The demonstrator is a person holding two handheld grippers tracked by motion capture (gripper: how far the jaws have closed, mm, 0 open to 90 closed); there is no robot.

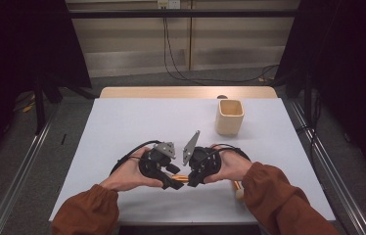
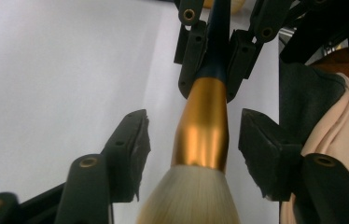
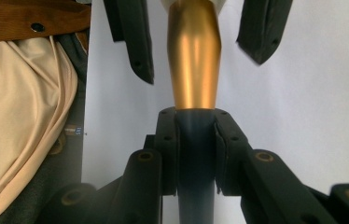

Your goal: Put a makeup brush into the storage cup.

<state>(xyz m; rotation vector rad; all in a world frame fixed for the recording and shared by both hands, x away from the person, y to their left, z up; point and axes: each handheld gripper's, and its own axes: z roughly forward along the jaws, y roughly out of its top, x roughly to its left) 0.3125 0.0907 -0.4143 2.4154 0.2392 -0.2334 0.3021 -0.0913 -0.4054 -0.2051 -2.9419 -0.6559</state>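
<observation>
A makeup brush with a gold ferrule (image 2: 203,126), pale bristles and a dark handle is held level above the white table (image 1: 137,122), between my two grippers, which face each other. My right gripper (image 3: 195,135) is shut on the dark handle just behind the ferrule (image 3: 194,60). My left gripper (image 2: 193,140) is open: its pads (image 2: 133,140) stand on either side of the ferrule with a gap on each side. In the high view, the left gripper (image 1: 175,180) and right gripper (image 1: 191,180) meet near the table's front edge.
A pale wooden cup (image 1: 230,116) stands upright at the back right of the table. A pale stick-like thing (image 1: 239,191) lies under the right forearm near the front edge. A person's beige clothing (image 3: 28,107) is close behind the grippers.
</observation>
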